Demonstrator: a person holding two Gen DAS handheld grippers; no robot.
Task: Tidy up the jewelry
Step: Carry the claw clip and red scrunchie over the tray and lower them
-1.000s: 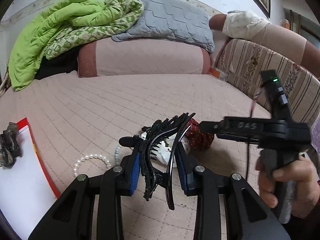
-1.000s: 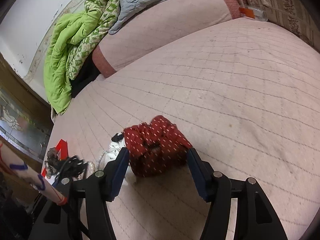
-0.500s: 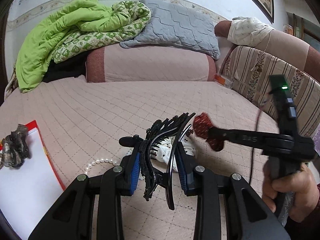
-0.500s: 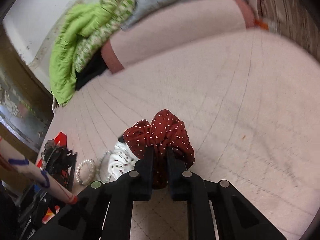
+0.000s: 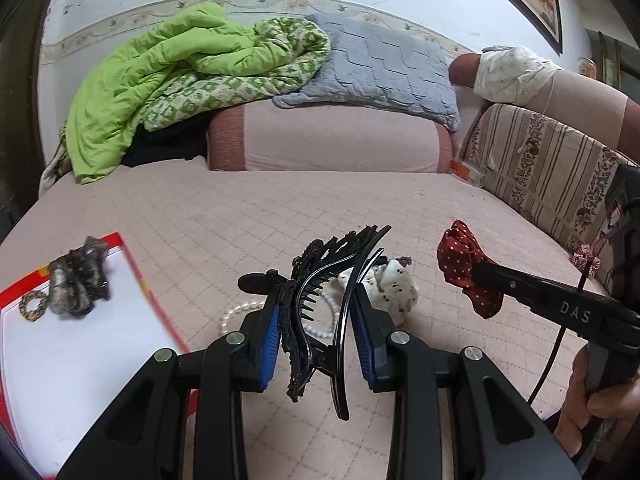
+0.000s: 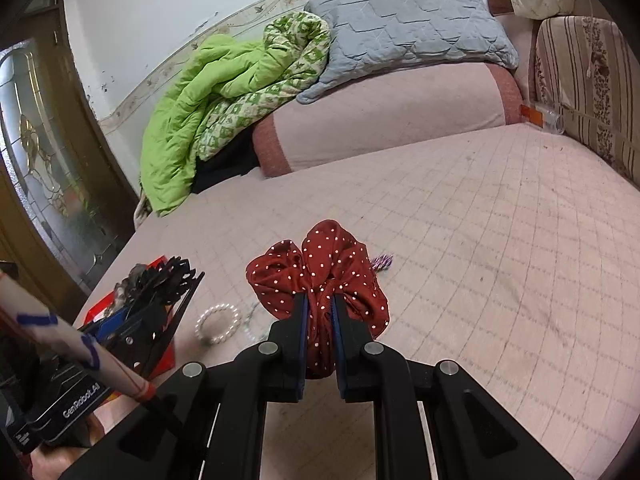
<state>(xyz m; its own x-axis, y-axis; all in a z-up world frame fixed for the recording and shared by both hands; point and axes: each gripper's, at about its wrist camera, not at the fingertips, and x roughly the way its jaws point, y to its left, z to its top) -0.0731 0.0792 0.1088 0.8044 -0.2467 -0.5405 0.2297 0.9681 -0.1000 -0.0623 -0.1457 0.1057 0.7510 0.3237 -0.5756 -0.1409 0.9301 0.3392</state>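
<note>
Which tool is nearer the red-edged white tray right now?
Left. The left tool, clamping the black claw hair clip, sits just beside the red-edged white tray. The right tool, gripping the red polka-dot scrunchie, is farther off.

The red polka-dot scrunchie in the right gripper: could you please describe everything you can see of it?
The red scrunchie is a gathered ring of dark red fabric with small white dots, satiny-looking and puffed into folds. The right gripper is shut on its middle, squeezing it so lobes bulge out above and to both sides of the blue-padded fingers. In the left wrist view it appears lifted clear of the pink quilted bedspread, touching nothing but the gripper.
</note>
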